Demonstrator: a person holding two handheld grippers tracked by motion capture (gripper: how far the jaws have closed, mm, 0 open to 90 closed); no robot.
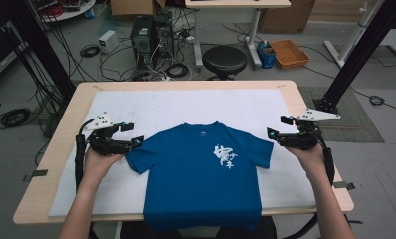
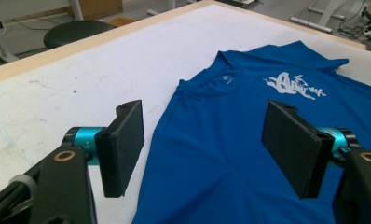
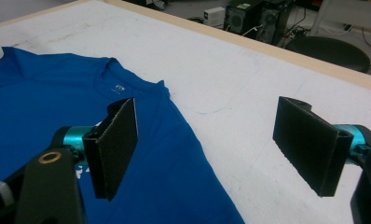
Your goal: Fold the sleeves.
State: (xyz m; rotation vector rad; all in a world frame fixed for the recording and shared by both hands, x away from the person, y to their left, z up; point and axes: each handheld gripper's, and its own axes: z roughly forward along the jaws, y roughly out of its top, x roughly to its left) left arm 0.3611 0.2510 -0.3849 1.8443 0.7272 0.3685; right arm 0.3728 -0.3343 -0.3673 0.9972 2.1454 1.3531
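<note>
A blue T-shirt with a white print on the chest lies flat and face up on the white mat, collar away from the person, hem hanging over the near table edge. My left gripper hovers open at the shirt's left sleeve, held in the person's left hand. In the left gripper view the blue T-shirt lies between and beyond the spread jaws of the left gripper. My right gripper is open beside the right sleeve. In the right gripper view the T-shirt lies under the left jaw of the right gripper.
A white mat covers most of the wooden table. Beyond the far edge stand a black stool, computer towers with tangled cables, and an orange crate. Black frame posts rise at both sides.
</note>
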